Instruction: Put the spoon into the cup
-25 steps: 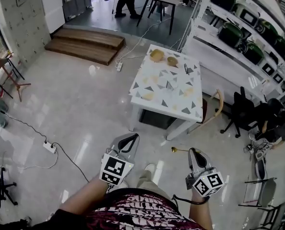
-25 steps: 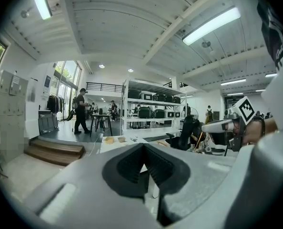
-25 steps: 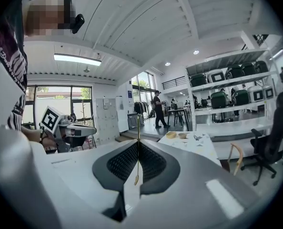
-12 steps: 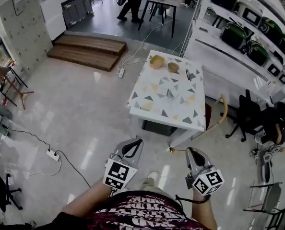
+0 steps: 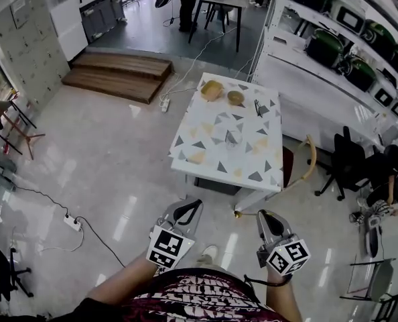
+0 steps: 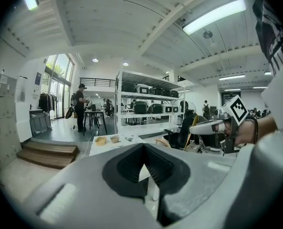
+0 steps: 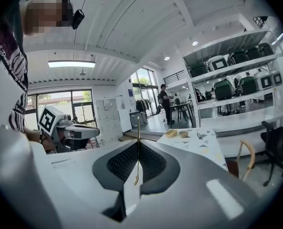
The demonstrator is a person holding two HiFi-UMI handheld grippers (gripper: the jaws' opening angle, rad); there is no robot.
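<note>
A thin gold spoon (image 5: 244, 212) sticks out sideways to the left from my right gripper (image 5: 262, 215), which is shut on its handle. In the right gripper view the spoon (image 7: 138, 144) stands upright between the closed jaws. My left gripper (image 5: 187, 210) is shut with nothing in it; its jaws meet in the left gripper view (image 6: 144, 148). Both grippers hang over the floor, short of the table. A small clear cup (image 5: 231, 137) stands near the middle of the white table (image 5: 192, 136) with triangle patterns.
Two tan bowls (image 5: 212, 89) (image 5: 236, 97) and a small dark object (image 5: 258, 106) sit at the table's far end. A wooden-backed chair (image 5: 307, 154) stands at its right side. Shelving (image 5: 333, 52) runs along the right. A power strip (image 5: 72, 223) and cable lie on the floor at left.
The table has come closer and lower in the head view as the person walks toward it. Both grippers keep their pose, with the spoon still held in the right one.
</note>
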